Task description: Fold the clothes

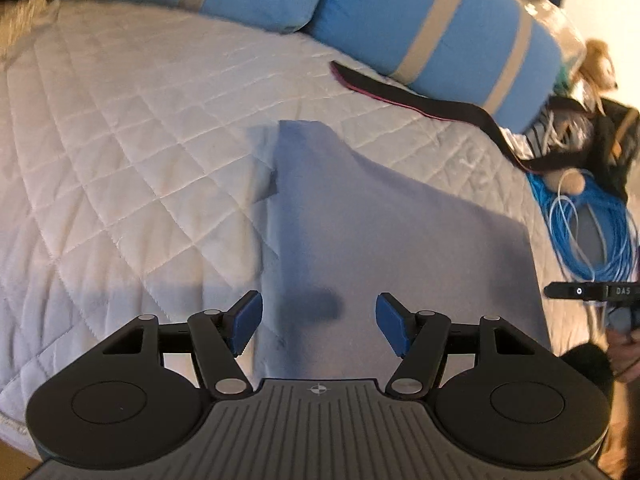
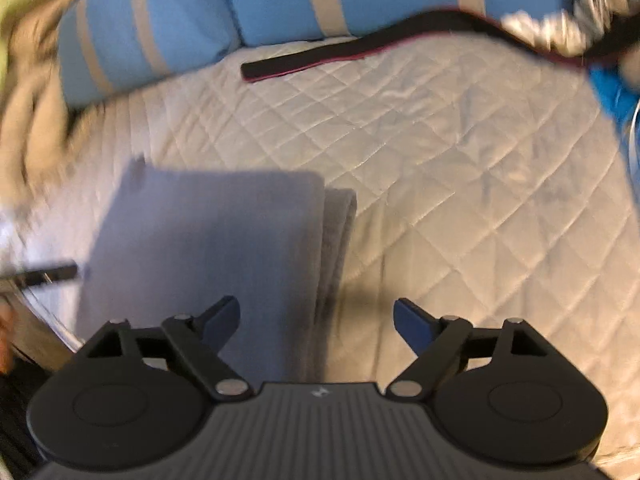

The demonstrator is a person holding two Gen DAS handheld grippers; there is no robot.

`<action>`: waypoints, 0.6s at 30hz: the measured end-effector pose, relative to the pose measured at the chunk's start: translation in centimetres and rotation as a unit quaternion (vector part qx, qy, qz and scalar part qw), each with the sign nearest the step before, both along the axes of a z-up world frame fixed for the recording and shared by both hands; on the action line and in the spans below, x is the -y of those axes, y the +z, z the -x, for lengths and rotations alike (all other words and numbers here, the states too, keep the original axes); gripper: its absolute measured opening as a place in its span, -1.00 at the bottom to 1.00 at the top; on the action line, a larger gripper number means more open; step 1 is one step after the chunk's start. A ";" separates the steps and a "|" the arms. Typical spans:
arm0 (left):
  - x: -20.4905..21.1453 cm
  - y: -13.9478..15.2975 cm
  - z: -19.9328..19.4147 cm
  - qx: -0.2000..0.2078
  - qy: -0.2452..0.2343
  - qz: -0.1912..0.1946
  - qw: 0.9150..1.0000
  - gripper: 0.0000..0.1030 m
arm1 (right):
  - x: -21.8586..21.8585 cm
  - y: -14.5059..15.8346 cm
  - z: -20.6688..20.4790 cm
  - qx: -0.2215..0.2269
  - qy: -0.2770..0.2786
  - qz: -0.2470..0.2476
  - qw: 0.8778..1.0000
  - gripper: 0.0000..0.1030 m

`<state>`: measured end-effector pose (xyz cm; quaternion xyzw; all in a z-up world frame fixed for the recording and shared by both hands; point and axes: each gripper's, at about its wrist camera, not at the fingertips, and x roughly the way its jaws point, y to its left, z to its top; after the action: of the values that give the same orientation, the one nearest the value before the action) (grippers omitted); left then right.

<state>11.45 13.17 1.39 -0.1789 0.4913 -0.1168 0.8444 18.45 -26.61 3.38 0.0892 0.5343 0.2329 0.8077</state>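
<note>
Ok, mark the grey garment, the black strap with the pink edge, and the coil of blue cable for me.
grey garment (image 1: pixel 360 216): left wrist view, on its flat middle.
black strap (image 2: pixel 304 62): right wrist view, on the stretch near its free end.
blue cable coil (image 1: pixel 612 236): left wrist view, on the right side of the loops.

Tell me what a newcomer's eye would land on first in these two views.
First, the grey-lilac garment lying folded flat on the white quilted bedspread, just ahead of both open grippers, left gripper and right gripper. Next, the bright blue pillows with beige stripes along the far edge, with a black strap lying in front of them.
</note>
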 end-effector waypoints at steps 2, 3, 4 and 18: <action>-1.1 -1.3 -1.2 -0.021 0.005 0.029 0.999 0.21 | 0.4 -0.9 -1.6 -0.029 0.003 -0.031 0.999 0.87; -1.7 -2.0 -1.7 -0.031 0.013 0.048 0.998 0.21 | 0.5 -1.4 -2.2 -0.037 0.004 -0.037 0.999 0.89; -2.3 -2.7 -2.0 -0.040 0.020 0.071 0.996 0.27 | 0.5 -1.8 -2.8 -0.046 0.006 -0.043 0.998 0.92; -1.7 -4.9 -4.0 -0.063 -0.006 0.207 0.976 0.59 | -1.2 -5.4 -4.9 -0.109 0.053 -0.147 0.982 0.87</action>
<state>15.45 14.90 -3.50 -0.3536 0.5097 -0.2094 0.7559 23.32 -25.37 -1.98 0.2029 0.5831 0.3405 0.7091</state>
